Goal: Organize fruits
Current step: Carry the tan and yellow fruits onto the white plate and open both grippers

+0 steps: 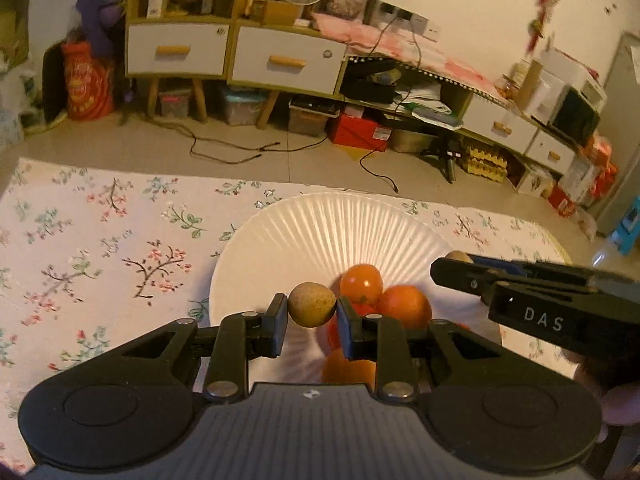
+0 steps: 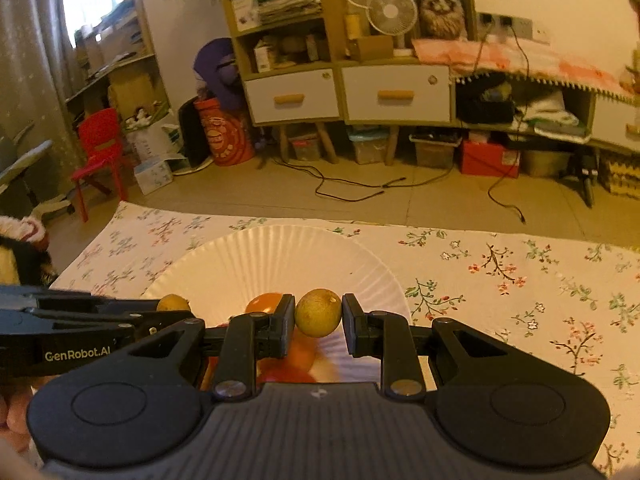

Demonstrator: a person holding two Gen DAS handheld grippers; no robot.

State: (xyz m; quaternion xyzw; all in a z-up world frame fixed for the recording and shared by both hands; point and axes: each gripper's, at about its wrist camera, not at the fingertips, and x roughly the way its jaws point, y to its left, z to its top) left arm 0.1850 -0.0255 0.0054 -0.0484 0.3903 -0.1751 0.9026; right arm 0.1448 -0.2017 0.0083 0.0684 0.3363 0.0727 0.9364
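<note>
My left gripper (image 1: 312,312) is shut on a small tan longan (image 1: 312,304) and holds it above the white ribbed plate (image 1: 320,224). Several orange tomatoes (image 1: 362,282) lie in the plate under and beside it. My right gripper (image 2: 319,314) is shut on a second yellowish longan (image 2: 319,312) over the same plate (image 2: 280,256). The right gripper also shows in the left wrist view (image 1: 452,264) at the right, with its longan (image 1: 459,257) at the tip. The left gripper shows in the right wrist view (image 2: 176,308) with its longan (image 2: 173,303).
The plate stands on a table with a floral cloth (image 1: 100,248). Beyond the table's far edge is floor with cables (image 1: 240,152), a cabinet with white drawers (image 1: 288,60) and storage boxes. A red chair (image 2: 100,148) stands at the left.
</note>
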